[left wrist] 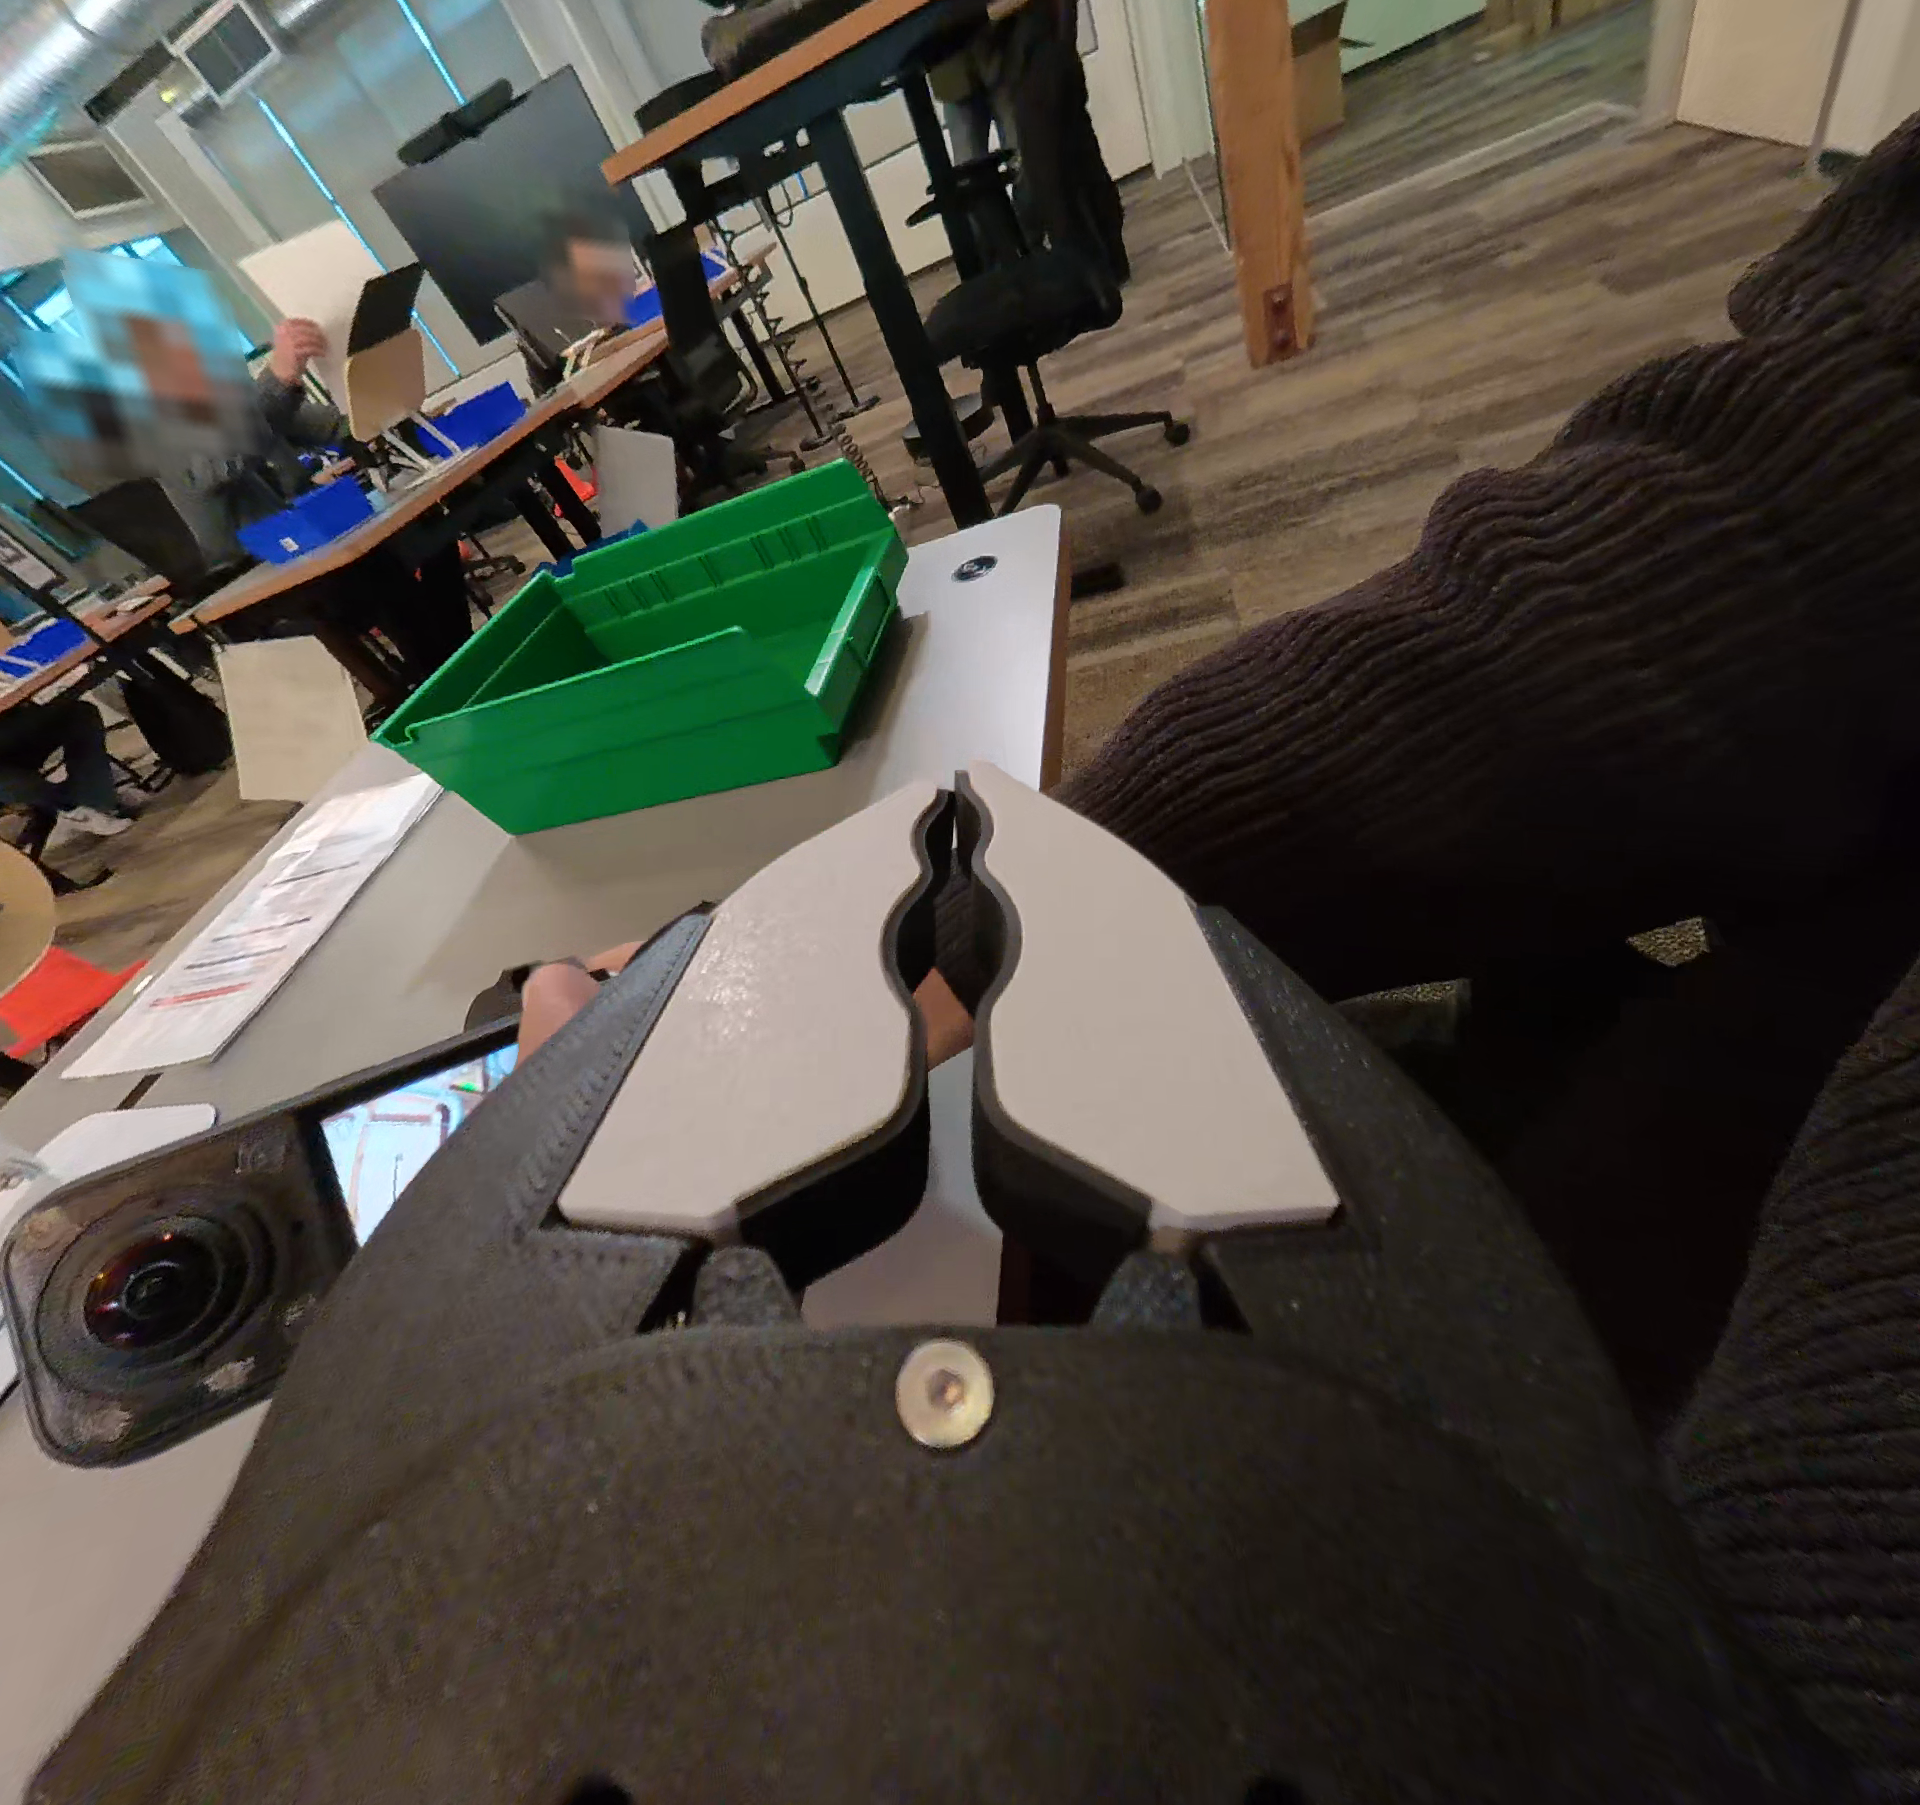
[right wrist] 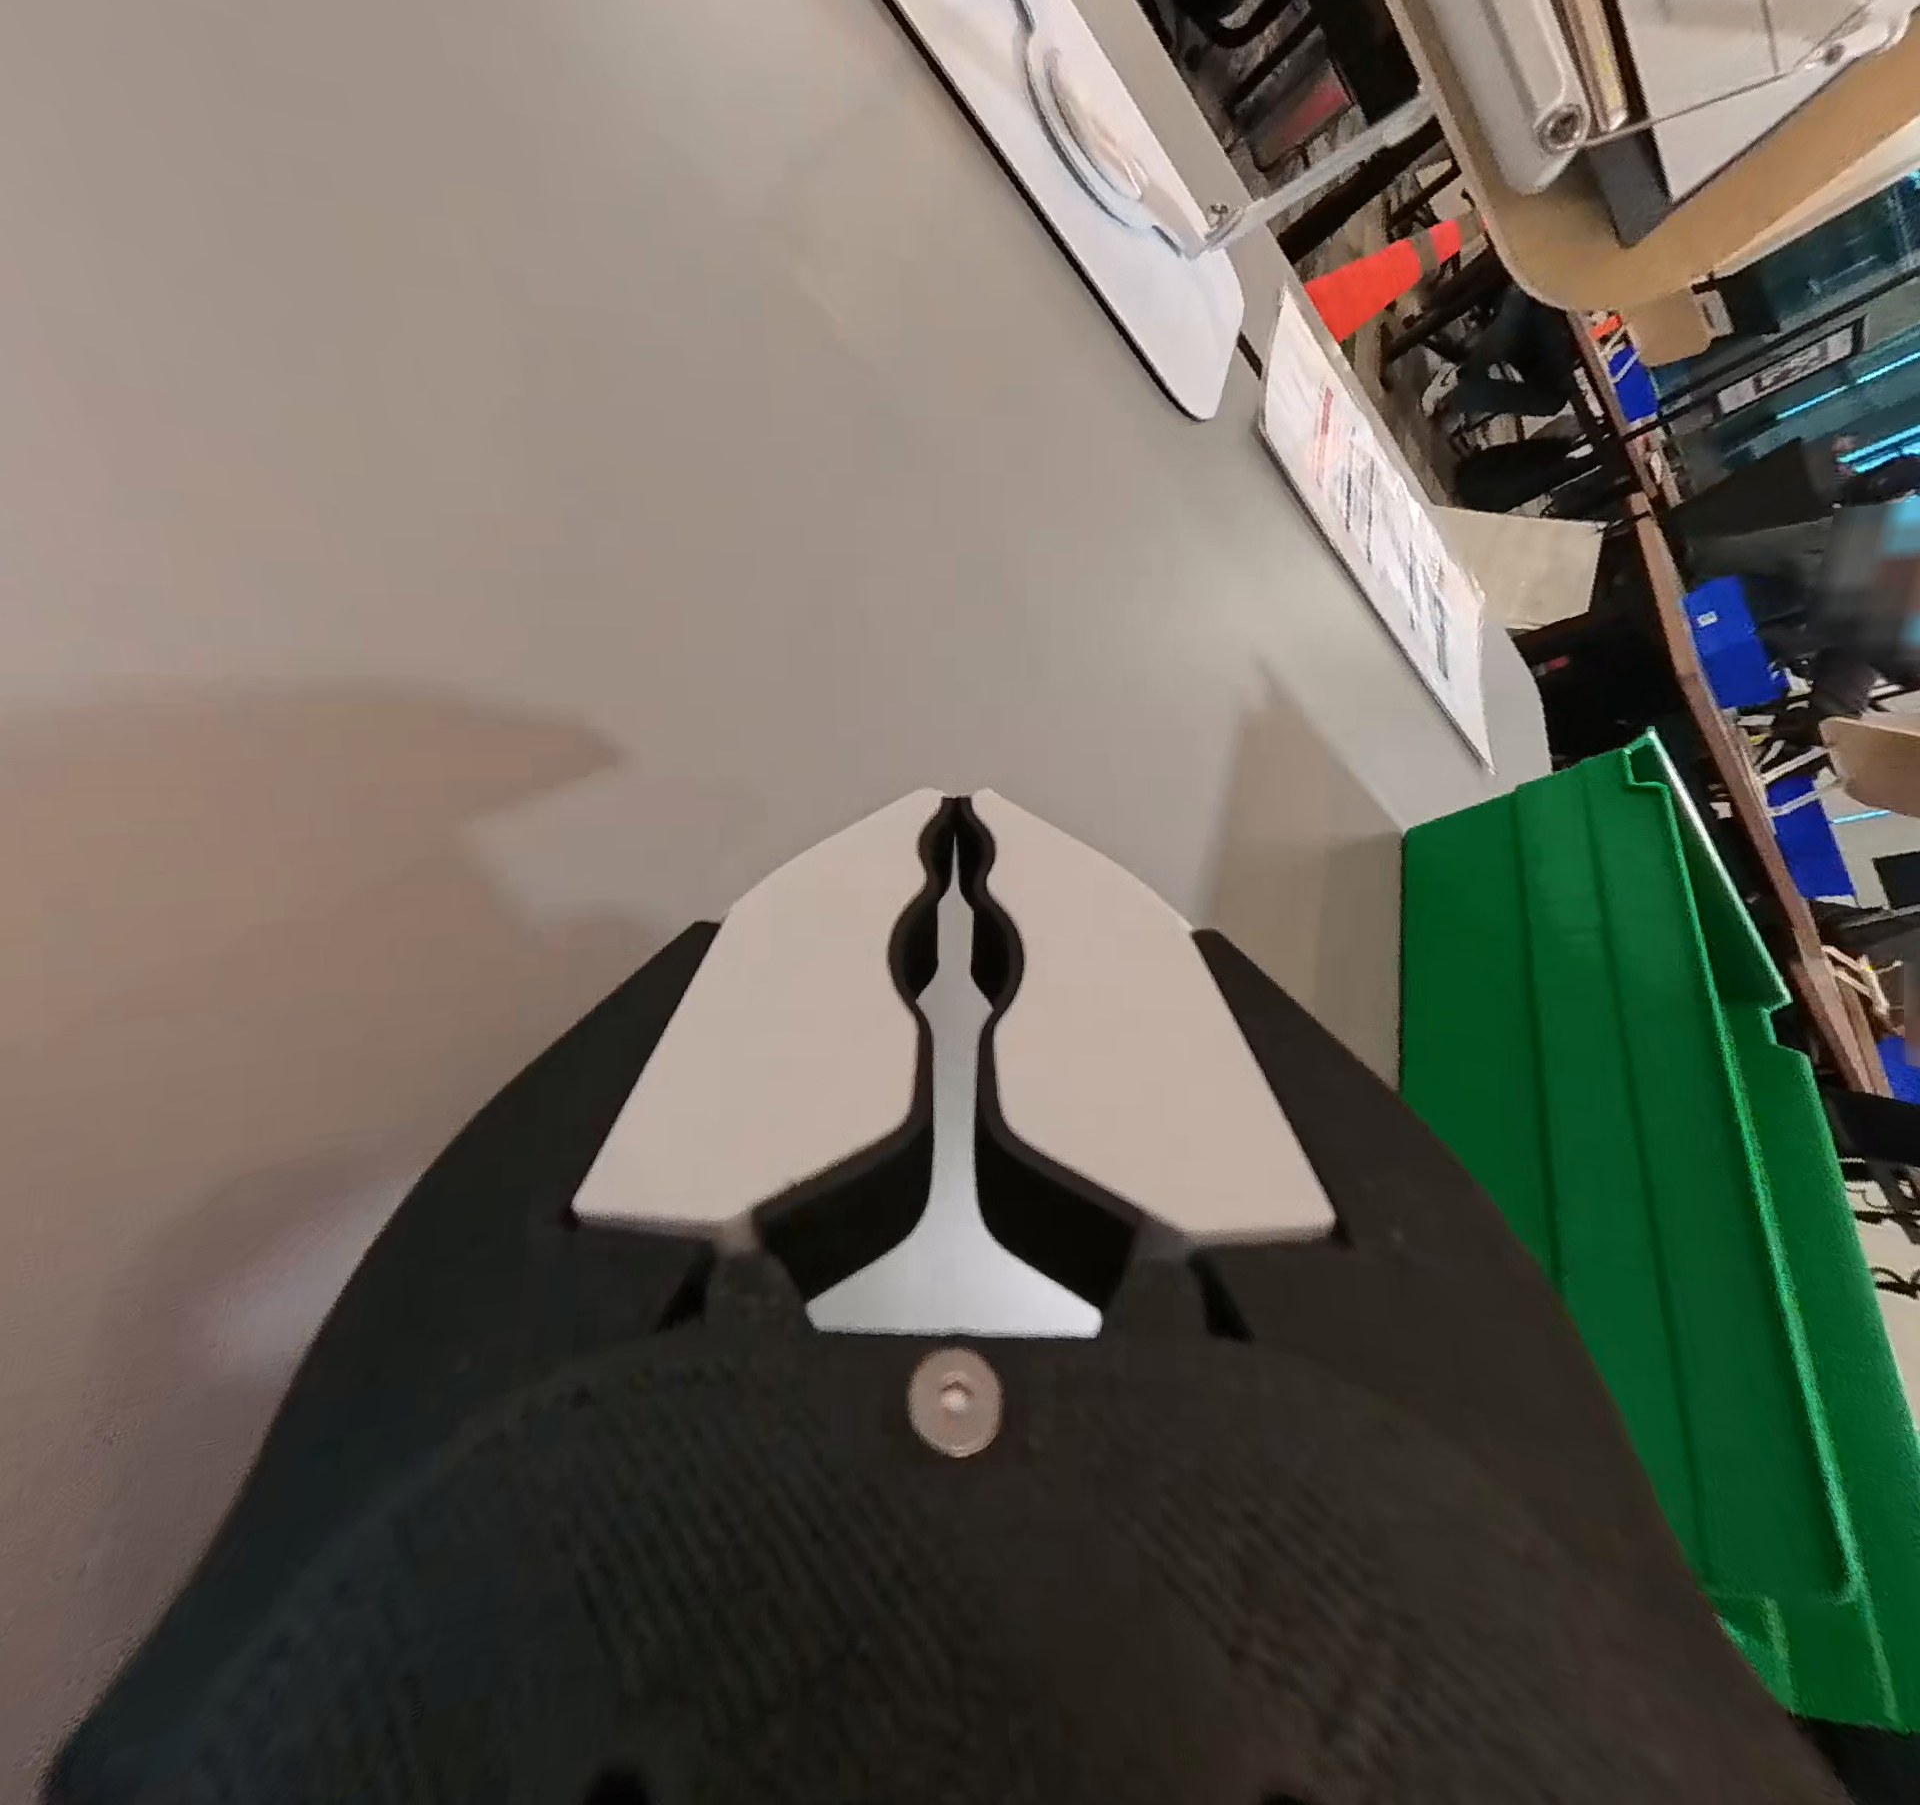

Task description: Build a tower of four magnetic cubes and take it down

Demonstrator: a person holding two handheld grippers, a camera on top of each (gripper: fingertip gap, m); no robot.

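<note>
My left gripper [left wrist: 957,787] is shut and empty, held over the near right part of a grey table [left wrist: 520,882]. A green plastic bin [left wrist: 665,675] stands just beyond its tips, apparently empty. A dark ribbed sleeve [left wrist: 1507,716] fills the right side. The other gripper's camera [left wrist: 156,1298] and a hand lie low at the left. My right gripper [right wrist: 955,797] is shut and empty, close over the bare grey tabletop [right wrist: 520,405]. The green bin [right wrist: 1621,1184] is beside it on the right, apart from it.
A laminated sheet [left wrist: 270,914] lies at the table's left edge; it also shows in the right wrist view [right wrist: 1371,519]. A white pad with a clear clamp [right wrist: 1049,124] sits at the table's far side. Desks, office chairs [left wrist: 1029,342], seated people and a wooden post [left wrist: 1247,124] stand beyond. The gap from one gripper's tips to the other's is roughly 25 centimetres.
</note>
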